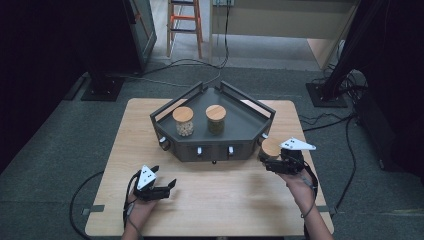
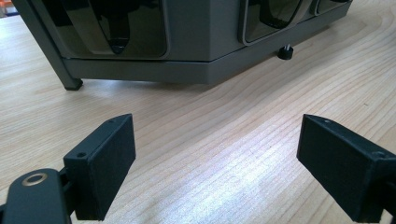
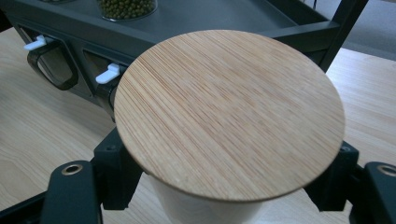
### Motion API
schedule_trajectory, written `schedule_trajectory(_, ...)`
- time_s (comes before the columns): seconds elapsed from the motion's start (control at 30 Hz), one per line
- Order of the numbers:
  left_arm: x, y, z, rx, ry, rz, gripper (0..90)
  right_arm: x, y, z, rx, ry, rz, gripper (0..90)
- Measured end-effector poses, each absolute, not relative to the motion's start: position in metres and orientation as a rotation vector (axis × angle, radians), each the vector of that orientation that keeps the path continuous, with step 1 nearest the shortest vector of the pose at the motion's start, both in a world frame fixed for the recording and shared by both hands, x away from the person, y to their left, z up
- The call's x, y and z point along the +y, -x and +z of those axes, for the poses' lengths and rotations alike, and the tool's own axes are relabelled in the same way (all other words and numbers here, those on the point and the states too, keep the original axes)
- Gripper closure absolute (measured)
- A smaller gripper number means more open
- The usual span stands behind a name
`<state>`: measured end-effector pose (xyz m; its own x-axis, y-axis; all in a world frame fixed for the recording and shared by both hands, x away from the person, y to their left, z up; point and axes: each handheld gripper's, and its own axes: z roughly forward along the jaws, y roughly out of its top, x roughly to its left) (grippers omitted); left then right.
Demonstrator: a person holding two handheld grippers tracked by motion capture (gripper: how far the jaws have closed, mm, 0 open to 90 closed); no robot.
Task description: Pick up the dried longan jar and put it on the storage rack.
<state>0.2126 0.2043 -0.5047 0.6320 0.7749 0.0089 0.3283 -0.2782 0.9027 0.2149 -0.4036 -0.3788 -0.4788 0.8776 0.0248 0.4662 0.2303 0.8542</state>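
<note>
Right now the right claw [image 1: 267, 161] is clamping a jar [image 3: 210, 210] just under its round bamboo lid [image 3: 229, 112], jaws pressing on both sides of the pale body, closed as far as the jar is letting them. Lid is looking flat, light wood grain, edge overhanging the body; contents of this jar are hidden by the lid. In the high view the jar is sitting at the right front corner of the dark grey rack [image 1: 250, 117], just beside it and touching or nearly touching the corner, can't tell which, with the person's right hand [image 1: 295, 182] coming in from below.

Left claw [image 1: 167, 187] is standing wide open, gripping nothing, pads apart over bare wood, and it is lying low over the tabletop [image 1: 220, 200] well in front of the rack's left side. Left gripper view is showing the rack's base and small feet just ahead.

On the rack's upper tray, two more lidded jars are standing side by side: one with pale round pieces [image 1: 183, 121], one with dark green contents [image 1: 216, 119]. Rack front is carrying dark scoop-like bins with white tabs [image 3: 108, 73]. Rack is sitting mid-tabletop, toward the far edge.
</note>
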Motion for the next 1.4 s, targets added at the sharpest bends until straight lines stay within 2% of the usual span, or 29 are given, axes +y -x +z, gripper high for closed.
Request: schedule_trajectory(1.4, 0.205, -0.214, -0.504, 0.881, -1.87, 0.561, 11.5, -0.396, -0.23, -0.346, 2.05, -1.195, 1.173, 25.5)
